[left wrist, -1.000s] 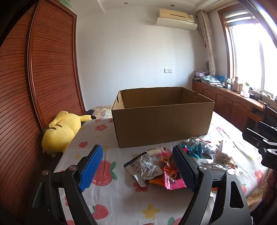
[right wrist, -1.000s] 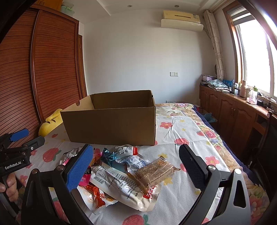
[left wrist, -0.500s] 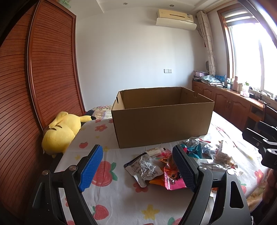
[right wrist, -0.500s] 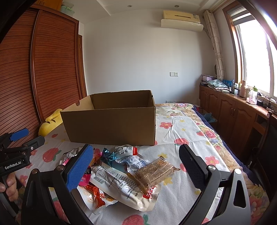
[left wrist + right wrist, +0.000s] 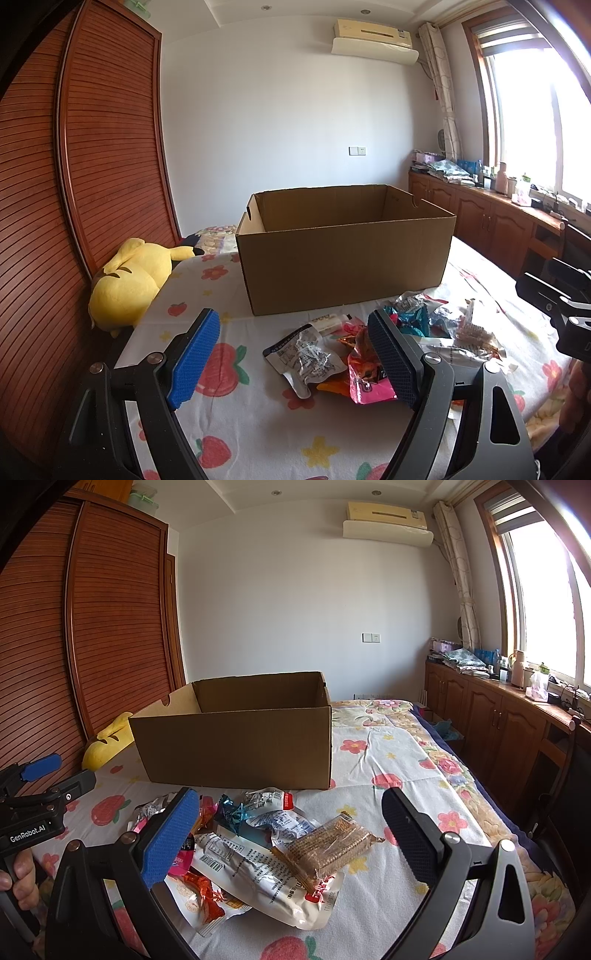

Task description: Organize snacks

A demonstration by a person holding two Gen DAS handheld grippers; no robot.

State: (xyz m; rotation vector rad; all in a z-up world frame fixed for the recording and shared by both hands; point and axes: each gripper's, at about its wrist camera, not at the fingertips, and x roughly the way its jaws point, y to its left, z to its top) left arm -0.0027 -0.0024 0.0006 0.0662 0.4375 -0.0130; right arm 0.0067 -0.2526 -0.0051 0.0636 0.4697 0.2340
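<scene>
We find the left gripper held low over the bed, level and pointing toward the box, its blue-padded fingers spread wide with nothing between them. The right gripper takes the same pose just to its right, fingers likewise spread and holding nothing; a hand grips the left tool's handle at the edge of the right wrist view. The snacks lie in a loose, overlapping heap on the flowered sheet just in front of the box: a clear cracker pack resting on a large white bag, a grey printed pouch, a pink wrapper partly behind the left gripper's right finger, a teal foil piece and an orange wrapper. The box is plain brown cardboard, open at the top; its floor is hidden from both views. A yellow plush toy lies at the bed's left edge against the wooden wardrobe. To the right of the box the sheet runs open to the bed's edge, with cabinets beyond.
</scene>
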